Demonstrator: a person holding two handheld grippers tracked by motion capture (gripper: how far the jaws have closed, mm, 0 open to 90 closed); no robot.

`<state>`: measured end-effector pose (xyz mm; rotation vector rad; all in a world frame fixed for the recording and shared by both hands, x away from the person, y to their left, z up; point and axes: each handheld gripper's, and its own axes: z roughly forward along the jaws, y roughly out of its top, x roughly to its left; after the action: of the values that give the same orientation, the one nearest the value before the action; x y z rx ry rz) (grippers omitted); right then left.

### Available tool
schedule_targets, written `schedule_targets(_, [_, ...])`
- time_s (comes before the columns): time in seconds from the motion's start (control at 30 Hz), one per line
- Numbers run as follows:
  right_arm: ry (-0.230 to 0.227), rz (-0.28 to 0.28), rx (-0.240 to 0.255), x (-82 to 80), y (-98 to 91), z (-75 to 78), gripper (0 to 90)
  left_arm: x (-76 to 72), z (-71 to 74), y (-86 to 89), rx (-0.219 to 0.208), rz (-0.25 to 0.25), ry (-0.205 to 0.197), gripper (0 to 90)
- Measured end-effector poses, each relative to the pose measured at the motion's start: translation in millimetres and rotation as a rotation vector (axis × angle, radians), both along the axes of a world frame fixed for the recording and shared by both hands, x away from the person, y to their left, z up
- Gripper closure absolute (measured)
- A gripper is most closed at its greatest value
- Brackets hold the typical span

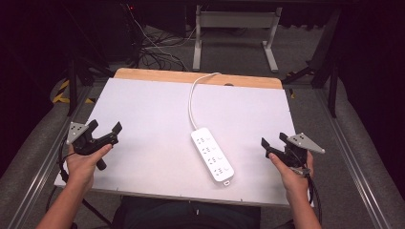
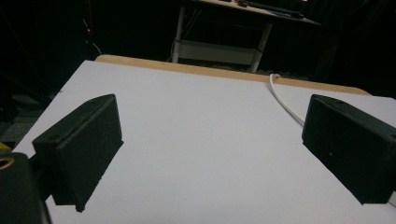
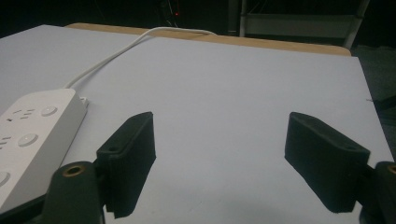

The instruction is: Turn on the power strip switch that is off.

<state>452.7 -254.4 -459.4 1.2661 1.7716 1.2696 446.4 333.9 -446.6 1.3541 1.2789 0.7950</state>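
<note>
On table (image 1: 143,143), power strip (image 1: 212,155), grippers apart.

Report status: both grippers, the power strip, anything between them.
Left gripper open, empty. Right gripper open, empty. Power strip flat mid-table, untouched, cord off far edge. Nothing in the way.

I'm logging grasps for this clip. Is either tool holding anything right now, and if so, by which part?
Nothing is held. The left tool and right tool both have their jaws apart with only bare table between them; the power strip lies untouched.
</note>
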Motion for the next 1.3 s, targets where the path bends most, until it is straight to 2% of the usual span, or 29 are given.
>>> schedule_targets(0.53, [-0.003,0.005,-0.003,0.5,0.3,-0.3,27.8,0.1,-0.3,0.6,0.004,-0.003,0.003,5.6])
schedule_targets(0.7, [-0.009,0.024,-0.006,-0.3,0.4,0.1,36.5,0.1,-0.2,0.6,0.004,-0.003,0.002,5.7])
schedule_targets(0.73, [-0.011,0.036,-0.005,-0.5,0.2,0.2,41.0,0.1,-0.3,0.6,0.005,-0.003,0.003,5.7])
schedule_targets(0.8, [-0.011,0.04,-0.006,-0.6,0.2,0.2,43.2,0.2,-0.3,0.6,0.003,-0.003,0.003,5.7])
schedule_targets(0.83, [-0.011,0.051,-0.009,-1.0,0.7,0.1,47.2,0.2,-0.3,0.7,0.003,-0.003,0.003,5.7])
schedule_targets(1.0, [-0.015,0.065,-0.019,-1.6,1.4,0.4,53.5,0.4,-0.4,0.6,0.003,-0.003,0.003,5.8])
schedule_targets(1.17, [-0.007,0.079,-0.019,-2.3,1.8,0.7,66.9,0.6,-0.6,0.2,0.004,-0.006,0.006,5.9])
schedule_targets(1.2, [-0.007,0.079,-0.019,-2.3,1.8,0.7,66.9,0.7,-0.6,0.2,0.004,-0.006,0.007,5.9])
schedule_targets(1.23, [-0.006,0.089,-0.017,-2.5,2.0,0.8,72.3,0.7,-0.6,0.1,0.001,-0.005,0.008,5.9])
schedule_targets(1.3, [-0.005,0.093,-0.017,-2.6,2.0,0.9,74.6,0.7,-0.6,0.1,0.0,-0.003,0.008,5.9])
